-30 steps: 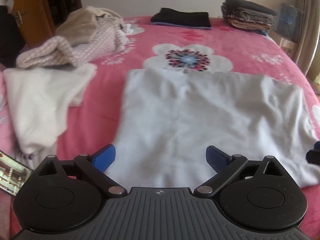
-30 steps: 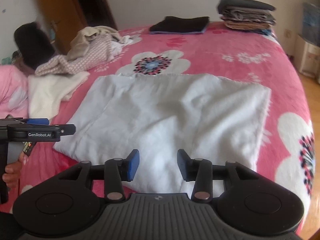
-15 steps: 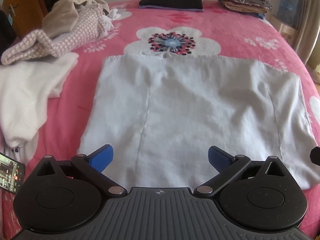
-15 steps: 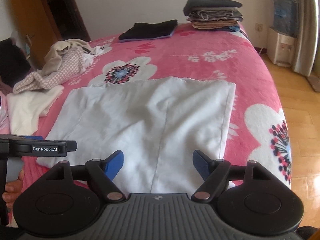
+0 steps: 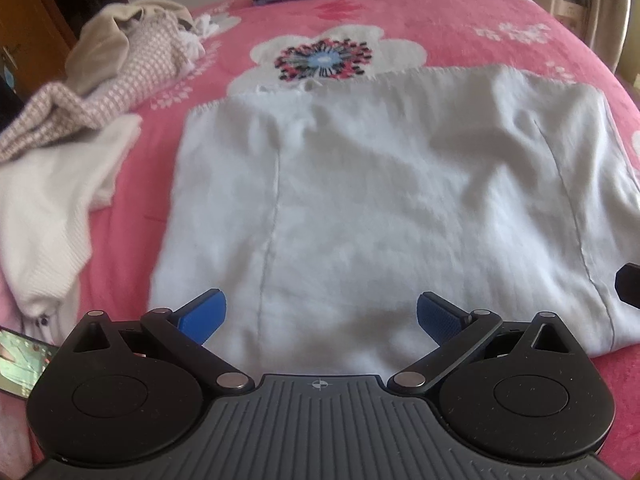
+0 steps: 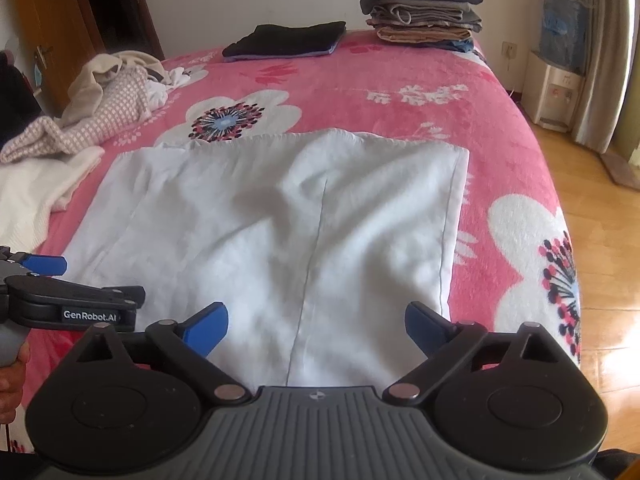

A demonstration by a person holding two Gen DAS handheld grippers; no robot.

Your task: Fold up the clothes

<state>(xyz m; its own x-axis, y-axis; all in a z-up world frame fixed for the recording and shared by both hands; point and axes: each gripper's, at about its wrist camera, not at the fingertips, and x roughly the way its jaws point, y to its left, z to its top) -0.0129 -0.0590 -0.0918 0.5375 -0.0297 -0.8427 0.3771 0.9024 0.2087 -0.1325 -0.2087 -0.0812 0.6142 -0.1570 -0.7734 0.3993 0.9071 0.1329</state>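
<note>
Pink floral bed blanket [image 6: 400, 76] fills room; wood floor [image 6: 592, 216] right. White garment [image 6: 260, 232] flat at near centre. Folded stack [image 6: 424, 14] far right, unfolded heap [image 6: 104, 100] far left (both on blanket). Left gripper [image 5: 320, 316]: fingers wide, nothing held. Right gripper [image 6: 316, 324]: jaws opening, wide, over garment's near edge, nothing pinched.
</note>
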